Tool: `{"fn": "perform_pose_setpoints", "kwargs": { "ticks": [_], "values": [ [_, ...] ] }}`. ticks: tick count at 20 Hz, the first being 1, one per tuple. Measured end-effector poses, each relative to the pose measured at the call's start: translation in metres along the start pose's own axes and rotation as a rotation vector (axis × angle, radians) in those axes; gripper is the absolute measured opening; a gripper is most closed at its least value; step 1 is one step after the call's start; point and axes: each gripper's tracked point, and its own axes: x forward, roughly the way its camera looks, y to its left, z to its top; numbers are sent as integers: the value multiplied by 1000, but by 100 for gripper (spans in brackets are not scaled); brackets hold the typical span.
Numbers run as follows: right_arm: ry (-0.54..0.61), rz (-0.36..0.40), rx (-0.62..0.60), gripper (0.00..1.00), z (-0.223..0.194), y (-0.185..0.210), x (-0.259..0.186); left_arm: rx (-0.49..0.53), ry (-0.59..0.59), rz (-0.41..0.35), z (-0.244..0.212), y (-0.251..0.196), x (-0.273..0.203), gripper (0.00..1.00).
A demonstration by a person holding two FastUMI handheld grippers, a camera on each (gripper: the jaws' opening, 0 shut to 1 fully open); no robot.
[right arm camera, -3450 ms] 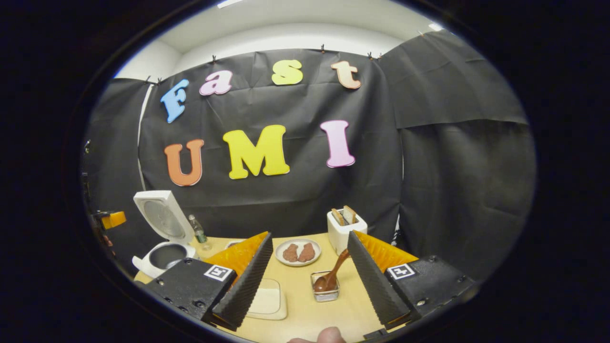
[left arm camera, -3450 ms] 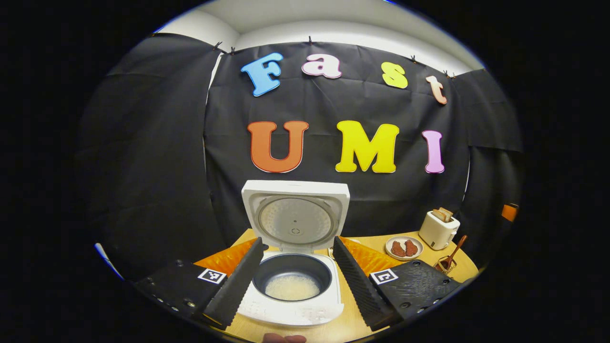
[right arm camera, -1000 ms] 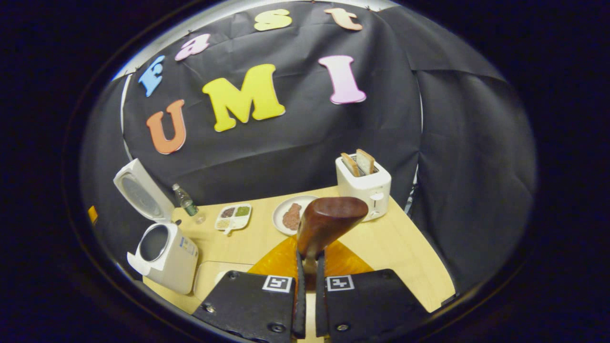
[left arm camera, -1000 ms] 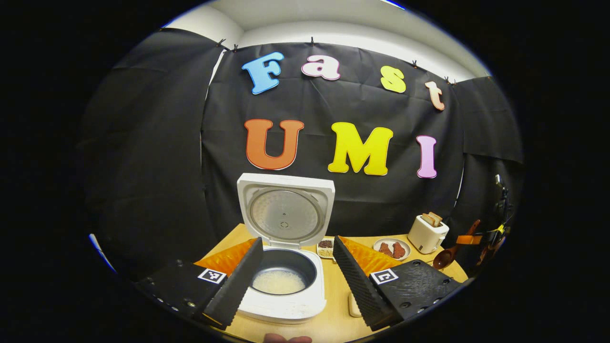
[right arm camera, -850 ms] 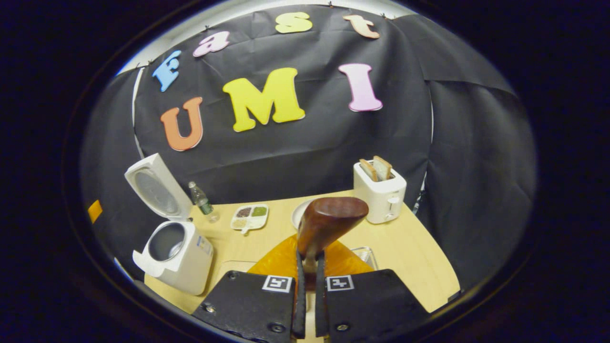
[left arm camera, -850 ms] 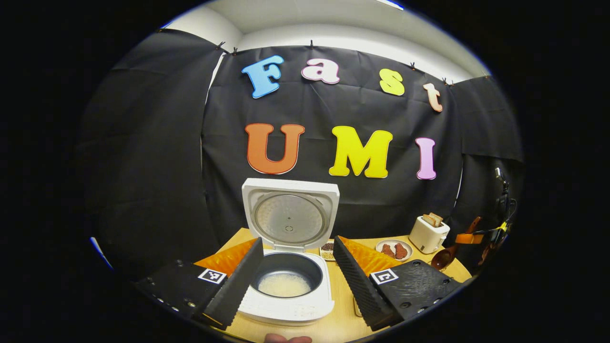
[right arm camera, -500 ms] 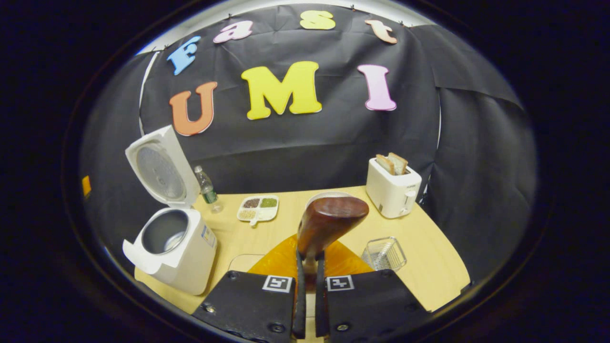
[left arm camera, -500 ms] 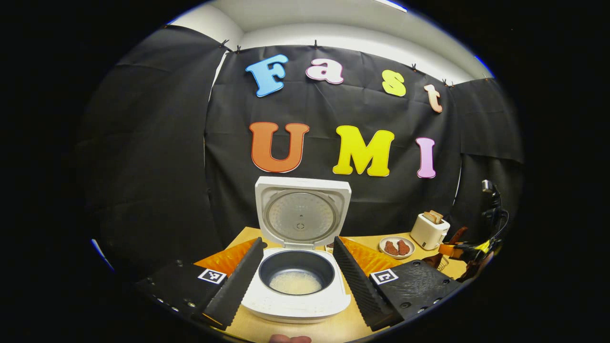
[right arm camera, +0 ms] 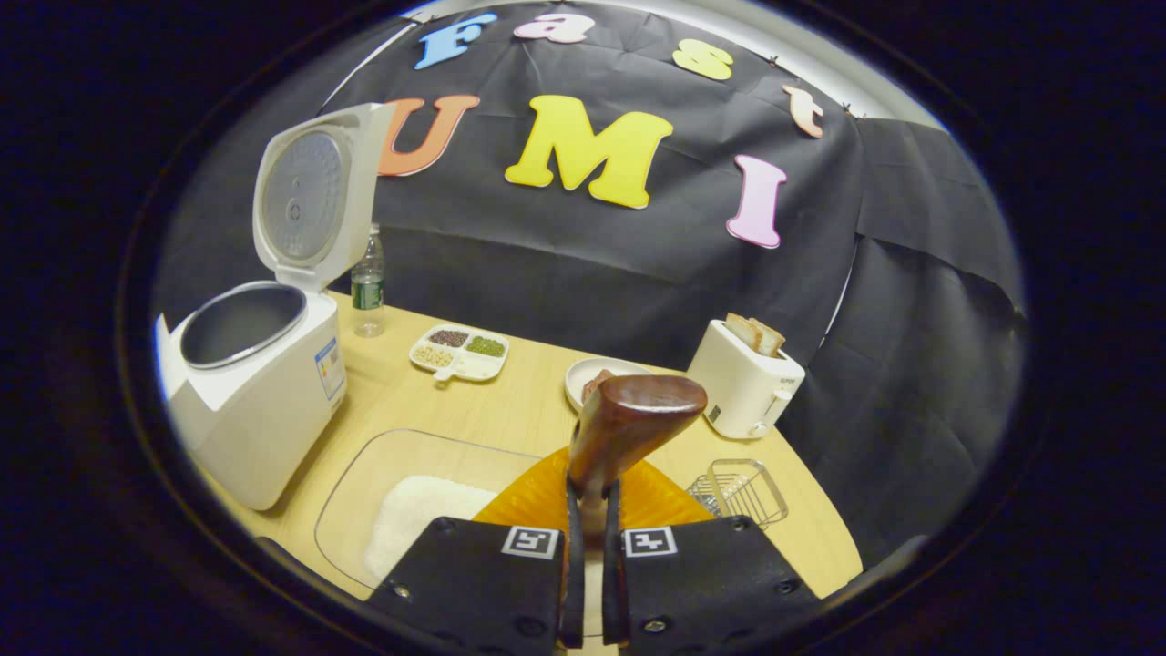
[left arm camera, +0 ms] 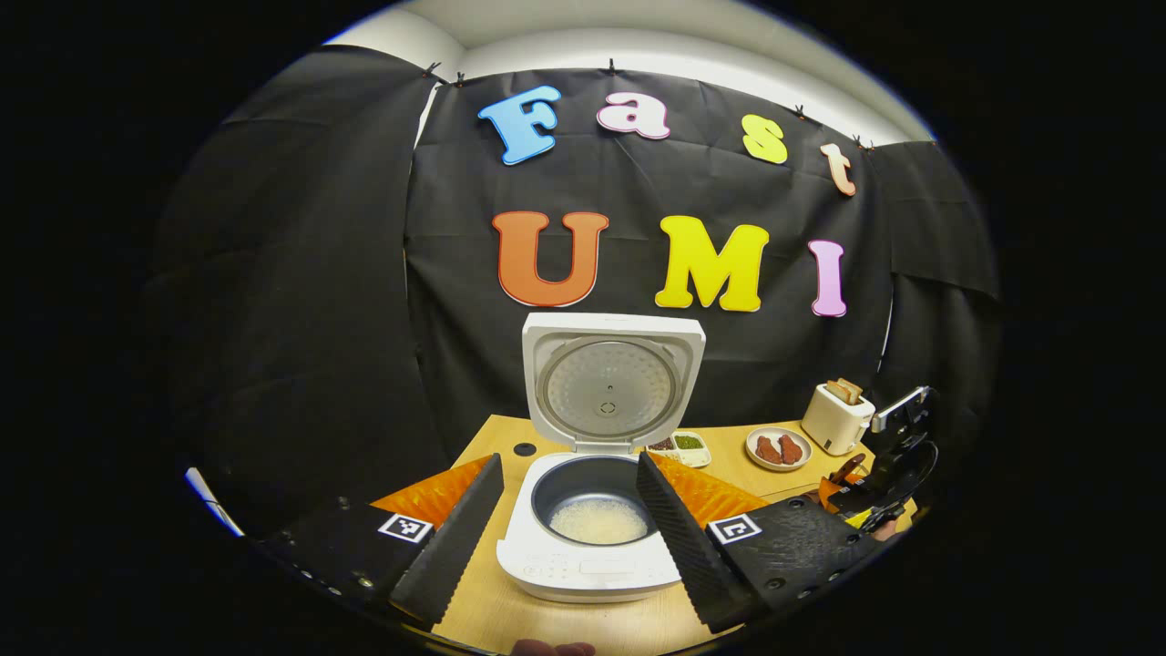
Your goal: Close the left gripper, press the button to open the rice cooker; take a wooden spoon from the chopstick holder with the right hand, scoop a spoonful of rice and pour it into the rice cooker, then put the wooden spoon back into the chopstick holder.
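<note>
Black cloth backs a pale wooden surface (right arm camera: 510,410). At the right tool (right arm camera: 584,547), both fingers are clamped on the wooden spoon (right arm camera: 629,428), its bowl raised above a clear tray of rice (right arm camera: 414,510). The left tool (left arm camera: 569,538) is spread wide, holding nothing, framing the rice cooker (left arm camera: 592,538), whose lid stands up and whose pot holds rice. The wire chopstick holder (right arm camera: 742,487) stands near the toaster (right arm camera: 747,378).

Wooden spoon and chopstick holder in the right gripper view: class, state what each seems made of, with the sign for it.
Wooden spoon: apparently dark, polished wood, shown by its brown sheen. Chopstick holder: likely bare metal wire, given its thin silvery open mesh.
</note>
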Motion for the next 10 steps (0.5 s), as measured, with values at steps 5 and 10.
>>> {"fn": "perform_pose_setpoints", "kwargs": {
  "ticks": [5, 10],
  "values": [
    [26, 154, 131, 13, 0, 46, 5, 6, 14, 7, -7, 5, -5, 95],
    [137, 321, 368, 13, -2, 70, -3, -13, 20, 38, -12, 16, -11, 95]
  ]
}}
